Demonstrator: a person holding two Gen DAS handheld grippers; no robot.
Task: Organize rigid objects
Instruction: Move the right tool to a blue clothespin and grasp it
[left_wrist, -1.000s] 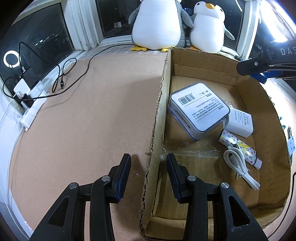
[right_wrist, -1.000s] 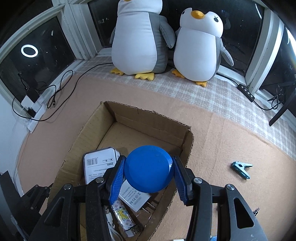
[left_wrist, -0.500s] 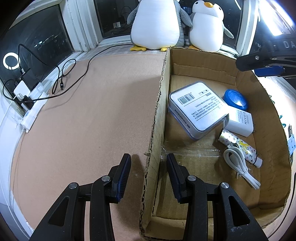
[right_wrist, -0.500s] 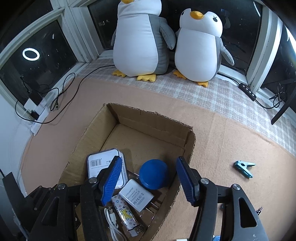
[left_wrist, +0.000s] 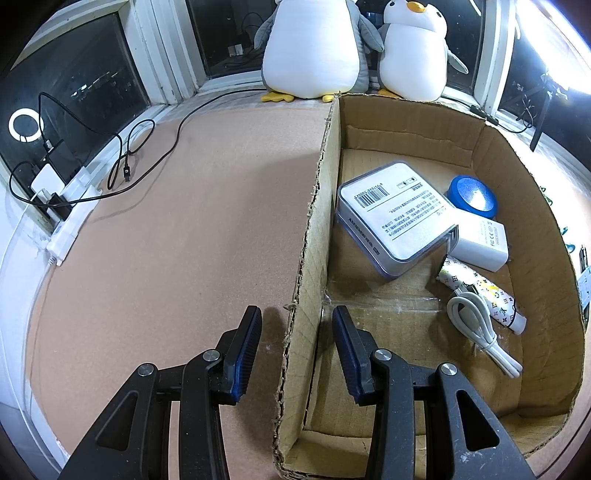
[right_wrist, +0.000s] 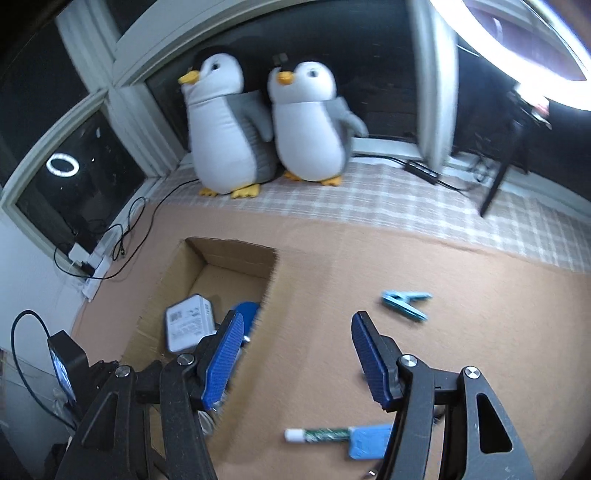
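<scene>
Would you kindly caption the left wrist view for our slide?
Left claw straddles the cardboard box wall; inside lie a blue lid, charger and cable.

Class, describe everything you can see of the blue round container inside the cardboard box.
The blue round container is a low, puck-shaped piece that looks like glossy plastic, with a lighter rim below its flat top, which catches glare. It lies flat on the floor of the cardboard box, near the far right corner. It sits beside the grey case and right behind the white charger; contact with either is unclear. No gripper holds it.
</scene>
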